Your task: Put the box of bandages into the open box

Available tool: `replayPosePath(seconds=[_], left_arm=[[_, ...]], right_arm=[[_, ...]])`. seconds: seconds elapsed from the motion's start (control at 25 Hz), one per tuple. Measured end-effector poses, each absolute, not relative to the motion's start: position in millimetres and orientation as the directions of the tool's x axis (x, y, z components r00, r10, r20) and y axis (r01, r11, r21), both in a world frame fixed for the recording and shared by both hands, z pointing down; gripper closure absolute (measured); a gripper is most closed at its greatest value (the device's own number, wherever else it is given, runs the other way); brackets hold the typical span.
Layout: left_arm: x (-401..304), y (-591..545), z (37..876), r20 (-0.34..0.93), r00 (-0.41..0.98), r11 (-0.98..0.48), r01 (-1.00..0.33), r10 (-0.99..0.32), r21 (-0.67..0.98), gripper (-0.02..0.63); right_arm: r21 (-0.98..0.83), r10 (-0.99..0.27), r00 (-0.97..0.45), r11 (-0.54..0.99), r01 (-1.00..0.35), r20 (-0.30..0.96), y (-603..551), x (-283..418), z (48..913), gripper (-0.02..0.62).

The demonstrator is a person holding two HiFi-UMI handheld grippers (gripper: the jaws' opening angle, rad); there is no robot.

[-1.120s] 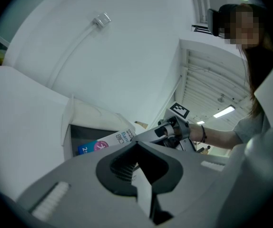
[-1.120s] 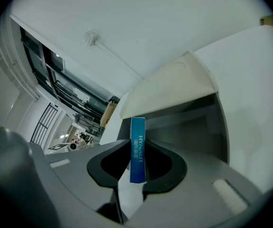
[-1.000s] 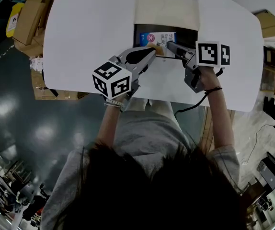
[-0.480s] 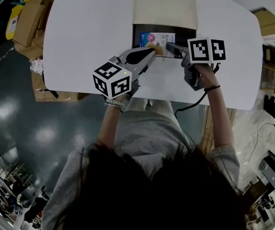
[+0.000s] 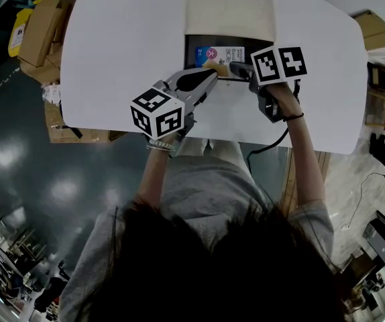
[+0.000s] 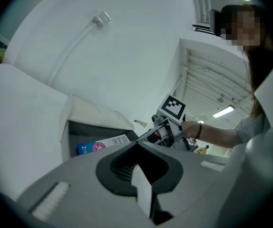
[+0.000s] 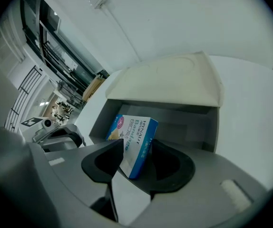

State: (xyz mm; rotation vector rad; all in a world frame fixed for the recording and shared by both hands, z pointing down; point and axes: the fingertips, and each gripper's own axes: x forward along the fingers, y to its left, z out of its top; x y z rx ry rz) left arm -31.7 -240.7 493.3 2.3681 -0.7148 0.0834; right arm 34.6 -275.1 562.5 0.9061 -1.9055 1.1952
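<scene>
The open box (image 5: 259,49) lies at the table's far middle, its pale lid (image 5: 229,12) folded back. The blue-and-white box of bandages (image 5: 218,54) leans tilted inside it. It also shows in the right gripper view (image 7: 135,137) and the left gripper view (image 6: 103,145). My right gripper (image 5: 238,67) reaches over the box's front edge. Its jaws (image 7: 136,150) are opening either side of the bandage box, with a gap at one side. My left gripper (image 5: 209,74) sits at the box's front left, shut on a thin pale flap edge (image 6: 143,194).
The white table (image 5: 125,45) stretches wide to both sides of the open box. On the floor to the left lie cardboard boxes (image 5: 38,25). A black cable (image 5: 266,146) hangs from the right gripper over the near table edge.
The right gripper has shifted a little left over the open box, and its marker cube has tilted. The left gripper and the bandage box stay where they were.
</scene>
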Motion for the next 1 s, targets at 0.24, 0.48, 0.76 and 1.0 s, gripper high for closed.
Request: replayPosePath(seconds=[0.24,0.48,0.76,1.0], left_arm=[[-32,-241,496,0.238,0.846,-0.633,-0.519,-0.477,0.574,0.612],[-29,-240,495,0.233,0.853,-0.637,-0.507,-0.466,0.581,0.612],[-30,-240,492,0.227,0.852,-0.638,-0.508,-0.472,0.578,0.612],[-36,-239,487,0.223,0.847,-0.645,-0.515,-0.482,0.564,0.612]], right_arm=[[-0.369,-0.181,-0.454,0.364,-0.855,0.872,-275,36,570,0.382],[-0.327,-0.176,-0.416,0.386,-0.863,0.892,-275,34,574,0.36],[-0.318,-0.194,-0.413,0.385,-0.866,0.89,-275,35,571,0.362],[-0.307,-0.27,-0.428,0.393,-0.867,0.863,-273,39,559,0.41]])
